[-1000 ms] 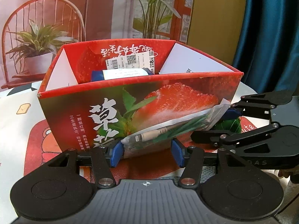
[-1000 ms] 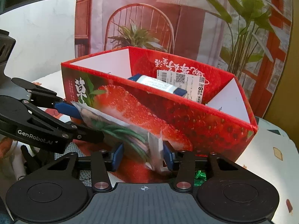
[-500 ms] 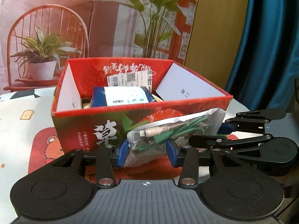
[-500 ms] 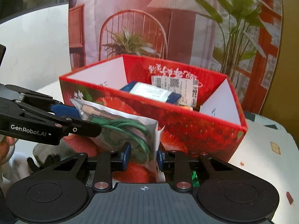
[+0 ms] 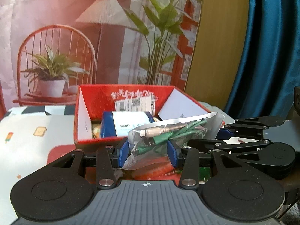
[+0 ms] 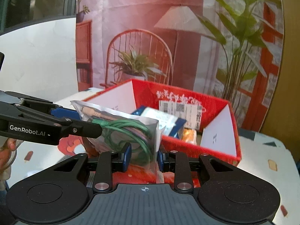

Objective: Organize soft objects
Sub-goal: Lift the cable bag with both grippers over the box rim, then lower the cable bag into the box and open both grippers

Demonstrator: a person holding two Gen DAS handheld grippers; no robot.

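Note:
A clear plastic bag of cables [image 5: 168, 133] with a green cord and a beige plug hangs in the air, held at both ends. My left gripper [image 5: 148, 151] is shut on its near end. My right gripper [image 5: 215, 136] comes in from the right and is shut on the other end. In the right wrist view, the right gripper [image 6: 144, 156] pinches the bag [image 6: 127, 129], and the left gripper [image 6: 78, 121] reaches in from the left. Just behind the bag stands the open red strawberry box [image 5: 88, 101] [image 6: 232, 131]. It holds a blue-and-white packet [image 5: 129, 123] [image 6: 163, 119].
An orange packet [image 6: 189, 135] lies in the box beside the blue one. The box rests on a table with a patterned cloth [image 5: 28, 135]. A printed backdrop [image 5: 75, 37] stands behind it and a blue curtain [image 5: 271, 56] hangs at the right. A hand [image 6: 5, 150] shows at the left edge.
Both grippers have closed tighter on the bag and risen with it. The bag sat low against the box's front wall and now is up at the rim, with the box's inside showing.

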